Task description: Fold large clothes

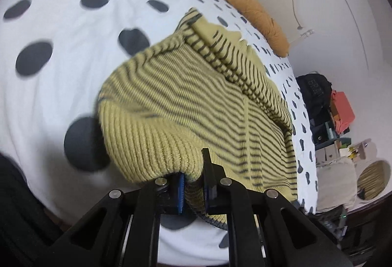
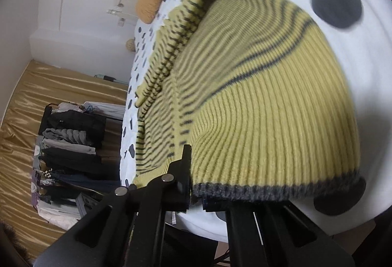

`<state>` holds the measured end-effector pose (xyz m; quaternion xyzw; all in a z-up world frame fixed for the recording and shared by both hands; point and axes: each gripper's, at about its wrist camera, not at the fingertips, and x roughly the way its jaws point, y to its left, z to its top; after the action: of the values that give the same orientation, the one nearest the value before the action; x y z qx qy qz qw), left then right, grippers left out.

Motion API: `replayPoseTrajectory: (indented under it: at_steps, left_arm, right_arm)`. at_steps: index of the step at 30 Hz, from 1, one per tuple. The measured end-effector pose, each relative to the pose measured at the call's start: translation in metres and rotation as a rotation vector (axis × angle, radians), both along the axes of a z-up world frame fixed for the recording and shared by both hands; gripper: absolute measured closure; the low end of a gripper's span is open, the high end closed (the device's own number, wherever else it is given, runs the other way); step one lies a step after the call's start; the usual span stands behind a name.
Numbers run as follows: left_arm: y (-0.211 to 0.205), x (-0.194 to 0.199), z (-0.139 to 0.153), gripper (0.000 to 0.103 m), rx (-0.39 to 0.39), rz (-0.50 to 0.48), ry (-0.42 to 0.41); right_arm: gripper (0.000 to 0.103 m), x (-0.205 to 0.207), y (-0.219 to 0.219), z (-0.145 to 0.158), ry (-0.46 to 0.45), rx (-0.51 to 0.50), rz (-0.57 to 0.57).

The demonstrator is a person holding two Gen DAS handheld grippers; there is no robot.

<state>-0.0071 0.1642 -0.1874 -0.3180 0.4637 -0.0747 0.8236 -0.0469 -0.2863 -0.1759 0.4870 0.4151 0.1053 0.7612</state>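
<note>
You are holding the striped sweater (image 1: 196, 100) by its ribbed hem with both grippers, at the near edge of the bed (image 1: 61, 51). Your left gripper (image 1: 193, 189) is closed down on a fold of the yellow rib, and the knit is bunching between its blue pads (image 1: 180, 191). Your right gripper (image 2: 196, 193) is also pinching the hem; its fingers are standing close together with the grey border (image 2: 269, 189) running across them, but the right finger is hiding under the cloth, so you cannot see how deep the bite is.

The sweater is stretching away from both grippers, with its long axis running from the hem in your grip toward the far edge of the bed, where the orange pillow (image 1: 254, 14) is lying. A sleeve (image 1: 220, 56) seems to be already folded over the body, near the middle line. The hem end looks lifted a little off the polka-dot cover, while the far end is resting on it.

Both hands are equally near, because each one is keeping one part of the same hem. So the coming move probably is carrying the hem forward along that long axis, toward the far end, and laying it there. Keep the two grippers level and moving together, otherwise the fold line will be going crooked.
</note>
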Motion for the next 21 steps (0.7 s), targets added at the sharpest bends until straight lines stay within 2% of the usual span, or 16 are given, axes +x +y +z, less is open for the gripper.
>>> replayPoseTrajectory:
  at_steps: [4,7,11,18,21]
  left_arm:
    - [0.004,0.044,0.020,0.093,-0.006,0.007,-0.052]
    - [-0.006,0.098,0.047,0.093,0.092,-0.026,-0.115]
    - [-0.020,0.190,0.067,0.093,0.173,-0.047,-0.169]
    - [-0.056,0.354,0.086,0.093,0.319,-0.103,-0.219]
    - [-0.065,0.410,0.073,0.093,0.349,-0.104,-0.184]
  right_arm:
    - [0.096,0.034,0.002,0.031,-0.071,-0.064,0.041]
    - [0.096,0.073,0.002,0.057,-0.118,-0.123,0.071]
    - [0.096,0.153,0.000,0.088,-0.185,-0.219,0.091]
    - [0.096,0.294,-0.013,0.095,-0.204,-0.321,0.101]
    - [0.096,0.352,-0.021,0.088,-0.199,-0.361,0.101]
